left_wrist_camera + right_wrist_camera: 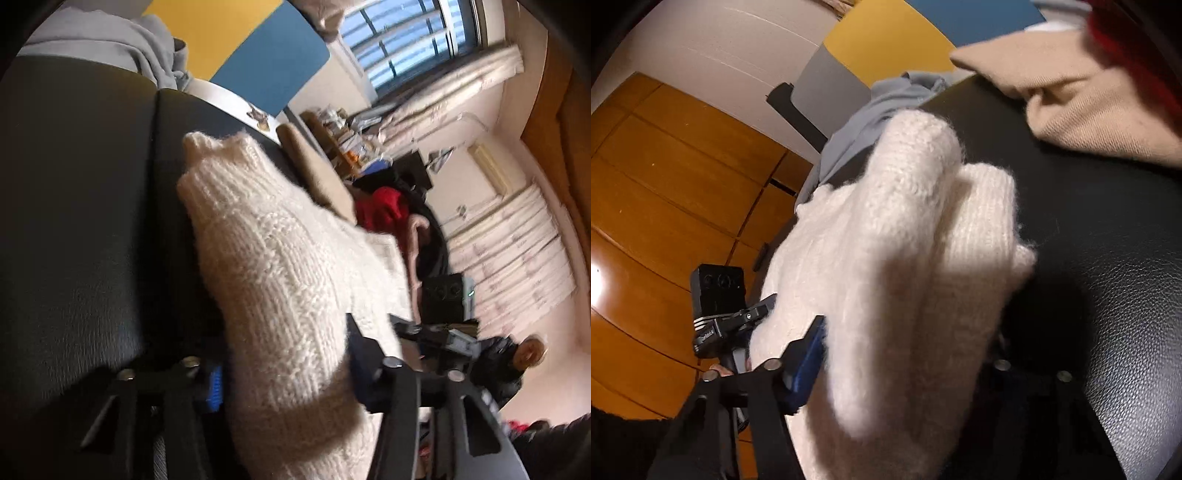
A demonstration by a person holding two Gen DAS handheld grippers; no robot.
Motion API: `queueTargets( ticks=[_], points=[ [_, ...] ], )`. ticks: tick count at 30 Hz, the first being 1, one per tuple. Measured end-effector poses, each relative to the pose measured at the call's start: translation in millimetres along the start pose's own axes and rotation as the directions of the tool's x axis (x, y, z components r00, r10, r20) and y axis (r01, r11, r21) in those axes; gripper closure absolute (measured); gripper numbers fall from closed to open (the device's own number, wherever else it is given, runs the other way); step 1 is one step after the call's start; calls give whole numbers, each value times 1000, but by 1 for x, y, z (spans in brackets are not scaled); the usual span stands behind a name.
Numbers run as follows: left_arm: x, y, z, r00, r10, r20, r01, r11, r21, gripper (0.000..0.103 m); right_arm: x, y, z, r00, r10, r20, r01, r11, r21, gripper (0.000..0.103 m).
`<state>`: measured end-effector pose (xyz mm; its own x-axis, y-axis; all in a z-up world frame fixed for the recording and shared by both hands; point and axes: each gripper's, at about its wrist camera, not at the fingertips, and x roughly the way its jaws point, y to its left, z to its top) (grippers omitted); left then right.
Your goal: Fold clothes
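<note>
We see two grippers. The left gripper has its jaws closed on a thick fold of the cream knit sweater, blue pads pressing the wool from both sides. The right gripper likewise clamps a bunched fold of that sweater, which fills the gap between its jaws. The one sweater is fuzzy, chunky and ribbed at its edge, lying on a black, grained leather-like surface. Farther off lie one grey garment, one beige garment and one red garment. Lettering on the left gripper's body is too small to read.
</note>
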<state>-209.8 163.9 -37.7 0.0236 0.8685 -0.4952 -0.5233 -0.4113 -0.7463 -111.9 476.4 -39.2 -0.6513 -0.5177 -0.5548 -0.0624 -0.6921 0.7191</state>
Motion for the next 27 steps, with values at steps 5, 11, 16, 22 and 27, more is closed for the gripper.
queueTargets(
  ticks=[5, 11, 16, 22, 27],
  points=[
    [-53, -11, -20, 993, -25, 119, 24, 1000, 9, 59, 15, 21, 1, 999, 51, 4, -51, 998, -31, 52],
    [-161, 2, -39, 951, 106, 290, -101, 994, -32, 59, 95, 92, 13, 975, 171, -141, -191, 971, -144, 54],
    [-277, 23, -62, 837, 296, 461, -256, 955, -148, 59, 198, 188, 22, 919, 265, -292, -340, 907, -248, 56],
    [-381, 63, -88, 645, 514, 566, -382, 858, -344, 59, 323, 323, 12, 841, 257, -475, -457, 809, -370, 56],
    [-422, 135, -98, 556, 645, 524, -410, 761, -503, 59, 418, 395, -13, 826, 140, -545, -435, 774, -460, 56]
  ],
)
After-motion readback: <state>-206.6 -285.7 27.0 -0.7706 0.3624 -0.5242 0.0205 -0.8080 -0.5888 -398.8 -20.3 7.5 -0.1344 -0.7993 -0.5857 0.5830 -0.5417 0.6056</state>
